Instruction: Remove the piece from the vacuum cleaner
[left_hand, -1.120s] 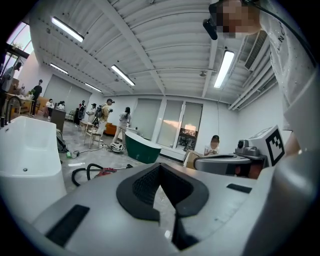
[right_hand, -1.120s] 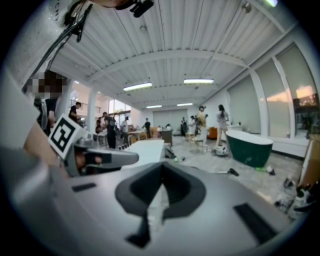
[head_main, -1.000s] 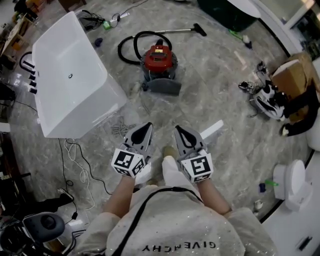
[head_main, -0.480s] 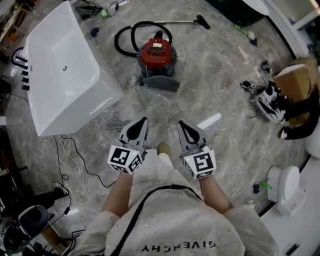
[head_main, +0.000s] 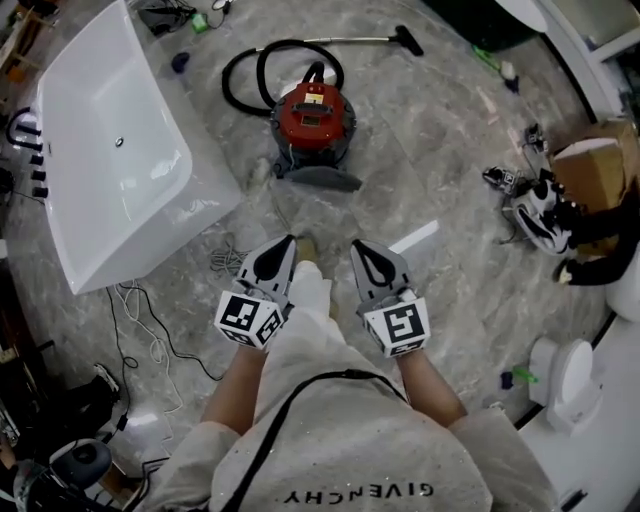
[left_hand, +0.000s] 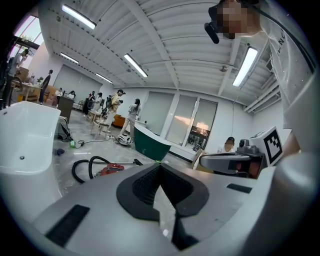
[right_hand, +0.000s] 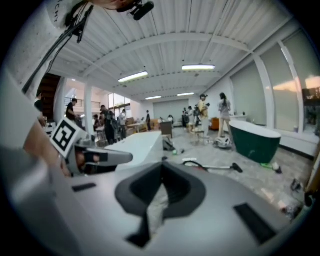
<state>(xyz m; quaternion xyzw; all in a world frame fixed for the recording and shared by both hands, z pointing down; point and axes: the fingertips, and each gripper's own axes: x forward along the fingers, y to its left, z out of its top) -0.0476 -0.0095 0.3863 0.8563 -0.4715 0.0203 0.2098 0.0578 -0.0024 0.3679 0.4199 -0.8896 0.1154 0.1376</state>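
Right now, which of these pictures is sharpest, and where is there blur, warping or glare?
Head view: sharpest, evenly lit, the vacuum cleaner crisp, only the bathtub a bit overbright. Left gripper view: heavy fisheye bending, dark corners, ceiling lights blown out. Right gripper view: softest, the right claw and the floor behind it smeared, windows glaring.

In the left gripper view, the left gripper (left_hand: 160, 166) hides the near part of the red vacuum cleaner (left_hand: 112, 169). In the blurred right gripper view, only the hose (right_hand: 192, 162) and wand (right_hand: 219, 167) clear the right gripper (right_hand: 161, 176). In the head view, the right edge cuts off the cardboard box (head_main: 590, 165).
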